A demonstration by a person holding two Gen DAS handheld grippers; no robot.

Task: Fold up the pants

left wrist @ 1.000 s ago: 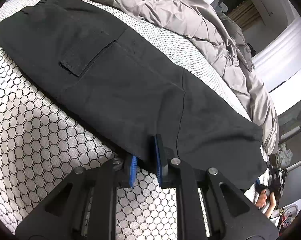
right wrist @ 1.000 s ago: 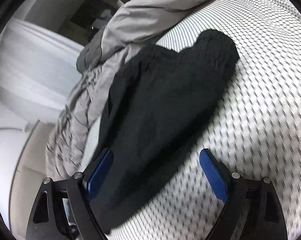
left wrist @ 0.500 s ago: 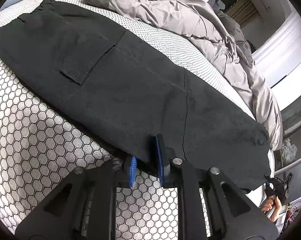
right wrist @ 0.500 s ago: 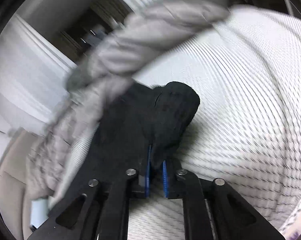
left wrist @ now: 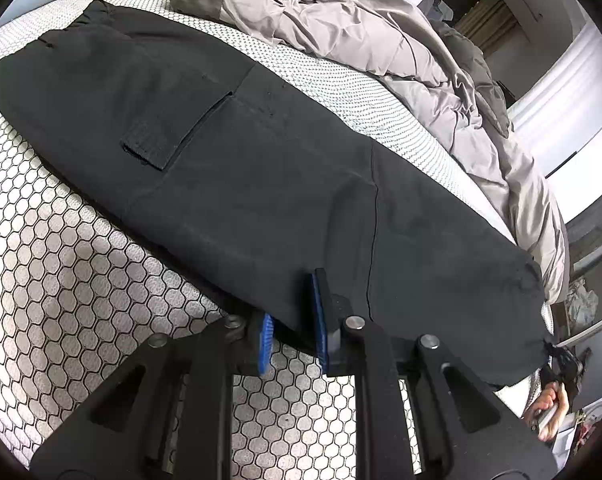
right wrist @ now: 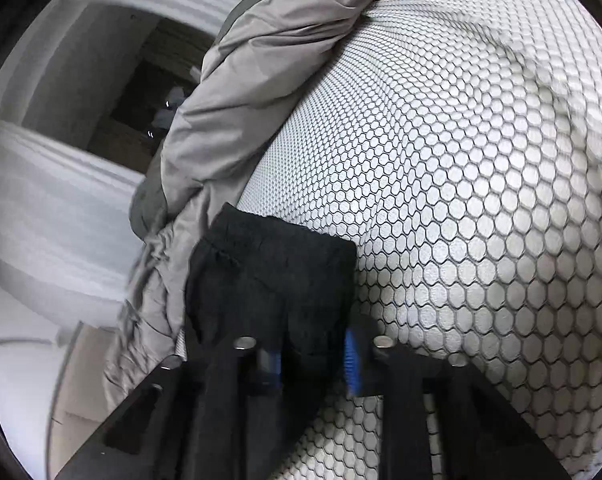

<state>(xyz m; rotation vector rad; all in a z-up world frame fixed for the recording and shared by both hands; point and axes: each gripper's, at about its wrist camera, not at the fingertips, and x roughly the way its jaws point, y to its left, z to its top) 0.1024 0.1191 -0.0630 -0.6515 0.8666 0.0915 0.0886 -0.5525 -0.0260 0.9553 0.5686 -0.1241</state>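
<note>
Black cargo pants [left wrist: 261, 168] lie lengthwise across the bed, waist at the upper left and cuff at the lower right, a flap pocket [left wrist: 169, 136] facing up. My left gripper [left wrist: 291, 326] is shut on the near long edge of the leg, with cloth pinched between its blue pads [left wrist: 319, 320]. In the right wrist view the bunched cuff of the pants [right wrist: 269, 264] stands up from my right gripper [right wrist: 313, 360], which is shut on it. That right gripper [left wrist: 559, 360] also shows small at the cuff end in the left wrist view, with a hand [left wrist: 549, 404] behind it.
A crumpled grey duvet [left wrist: 401, 40] lies along the far side of the pants and shows again as the duvet [right wrist: 253, 80] on the right wrist view's left. The white mattress [left wrist: 61, 260] has a honeycomb pattern. The bed's edge and floor [right wrist: 29, 380] lie left of the cuff.
My right gripper went from wide open around the cuff to shut on it, and the cuff is now bunched and raised off the mattress. The left gripper kept its grip and barely moved.
</note>
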